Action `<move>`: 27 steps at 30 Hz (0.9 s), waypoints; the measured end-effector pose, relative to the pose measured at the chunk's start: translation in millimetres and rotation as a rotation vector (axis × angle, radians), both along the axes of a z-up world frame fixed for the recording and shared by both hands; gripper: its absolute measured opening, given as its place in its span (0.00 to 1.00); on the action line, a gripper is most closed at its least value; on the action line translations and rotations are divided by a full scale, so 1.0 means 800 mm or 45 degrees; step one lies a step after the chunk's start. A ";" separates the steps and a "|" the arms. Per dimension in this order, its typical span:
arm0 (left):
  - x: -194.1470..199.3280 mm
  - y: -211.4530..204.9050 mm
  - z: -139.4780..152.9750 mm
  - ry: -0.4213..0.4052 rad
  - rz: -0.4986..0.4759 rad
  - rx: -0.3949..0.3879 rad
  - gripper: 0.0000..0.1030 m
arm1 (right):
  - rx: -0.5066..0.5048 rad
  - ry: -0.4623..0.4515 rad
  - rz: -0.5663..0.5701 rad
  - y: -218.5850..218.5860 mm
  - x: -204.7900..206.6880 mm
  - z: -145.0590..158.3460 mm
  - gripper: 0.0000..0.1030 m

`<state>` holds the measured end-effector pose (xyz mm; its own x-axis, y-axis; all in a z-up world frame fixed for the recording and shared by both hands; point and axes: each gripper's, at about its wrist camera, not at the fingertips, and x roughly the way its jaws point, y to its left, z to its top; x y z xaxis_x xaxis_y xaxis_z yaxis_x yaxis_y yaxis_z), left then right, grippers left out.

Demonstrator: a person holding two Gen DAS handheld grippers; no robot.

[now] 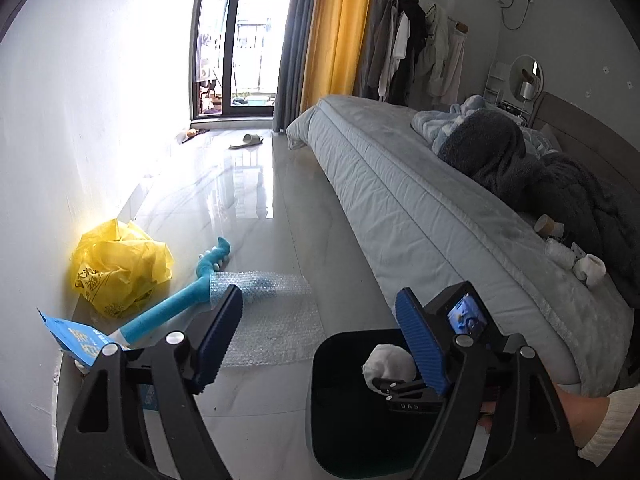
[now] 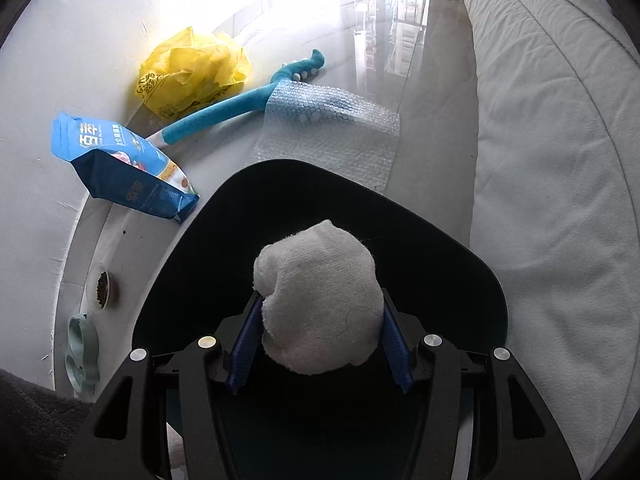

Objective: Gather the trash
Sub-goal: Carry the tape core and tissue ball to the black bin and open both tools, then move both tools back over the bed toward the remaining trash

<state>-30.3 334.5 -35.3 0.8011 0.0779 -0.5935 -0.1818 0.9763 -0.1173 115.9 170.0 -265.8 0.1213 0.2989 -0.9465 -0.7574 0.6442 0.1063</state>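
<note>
My right gripper (image 2: 320,320) is shut on a crumpled white wad (image 2: 318,300) and points steeply down over the open black trash bin (image 2: 460,252). In the left wrist view the same wad (image 1: 388,360) hangs over the bin (image 1: 340,420), just left of my right blue pad. My left gripper (image 1: 320,340) stands open above the floor and the bin with nothing between its pads. More litter lies on the bed's near edge: a brown-rimmed paper cup (image 1: 547,225), a clear plastic cup (image 1: 560,252) and a white wad (image 1: 590,270).
Along the left wall lie a yellow plastic bag (image 2: 192,72), a blue plush toy (image 2: 224,114), a sheet of bubble wrap (image 2: 332,132), a blue food pouch (image 2: 120,160) and pet bowls (image 2: 103,290). The grey bed (image 1: 420,208) fills the right side. A slipper (image 1: 246,141) lies near the balcony door.
</note>
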 end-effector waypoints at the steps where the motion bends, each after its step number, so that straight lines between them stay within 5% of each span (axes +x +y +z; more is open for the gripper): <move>1: 0.000 -0.001 0.003 -0.015 0.000 -0.002 0.80 | -0.009 -0.002 -0.002 -0.001 0.000 -0.001 0.56; 7: 0.000 -0.004 0.024 -0.087 0.017 -0.020 0.82 | -0.007 -0.023 -0.010 -0.006 -0.001 0.011 0.79; 17: 0.014 -0.031 0.049 -0.159 0.029 0.009 0.89 | 0.151 -0.081 0.016 -0.032 -0.009 0.082 0.81; 27: 0.035 -0.069 0.069 -0.196 0.059 0.008 0.93 | 0.359 -0.257 0.073 -0.079 -0.016 0.173 0.81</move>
